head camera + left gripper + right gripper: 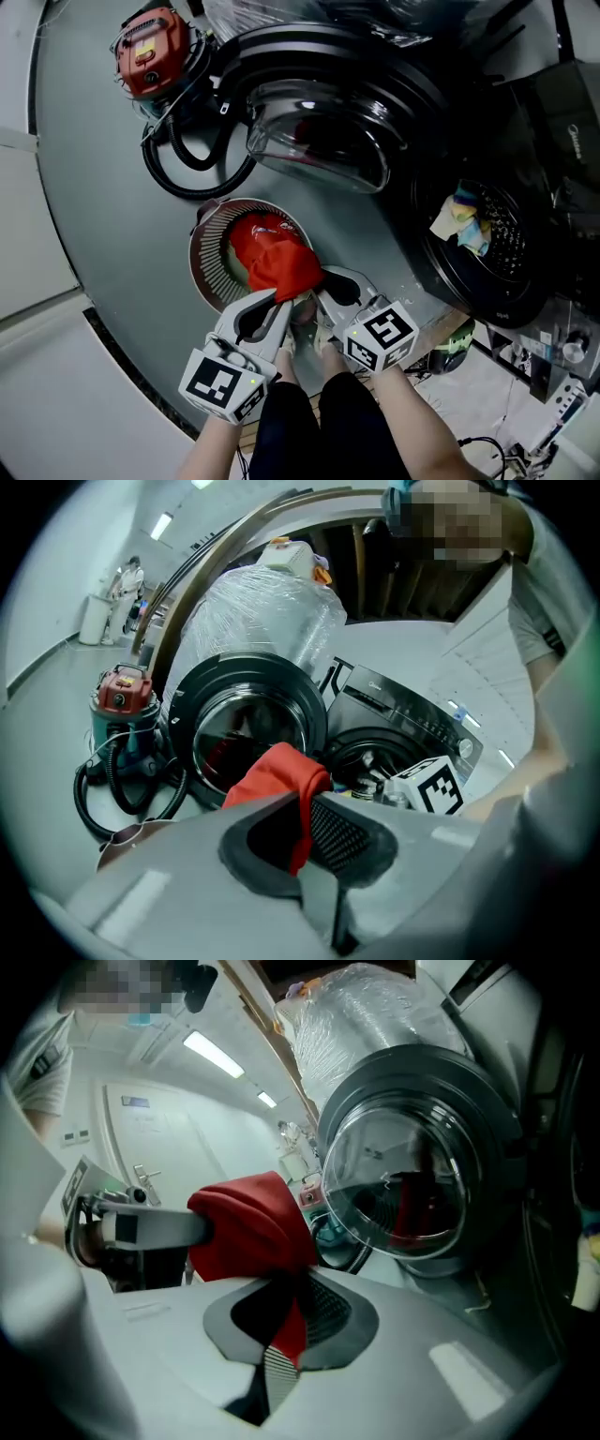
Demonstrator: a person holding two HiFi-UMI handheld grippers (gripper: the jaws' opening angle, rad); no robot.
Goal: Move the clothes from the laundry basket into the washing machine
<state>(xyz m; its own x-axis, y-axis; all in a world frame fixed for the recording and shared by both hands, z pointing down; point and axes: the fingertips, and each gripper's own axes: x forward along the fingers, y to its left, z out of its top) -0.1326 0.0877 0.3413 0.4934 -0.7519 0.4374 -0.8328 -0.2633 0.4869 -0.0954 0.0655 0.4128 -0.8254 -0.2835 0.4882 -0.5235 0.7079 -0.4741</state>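
Red garment (272, 261) held over the laundry basket (202, 267), two tools on it.
Left tool (284, 302) at the basket's near rim, jaws pinched narrow on the garment's edge; right tool (323, 284) beside it, clamped on the same cloth; washing machine (511, 253) right of the basket, door open.

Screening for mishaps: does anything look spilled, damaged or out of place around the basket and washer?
Nothing stands out. The left gripper and right gripper are shut on the red garment above the laundry basket, and the washing machine door stands open with clothes inside the drum.
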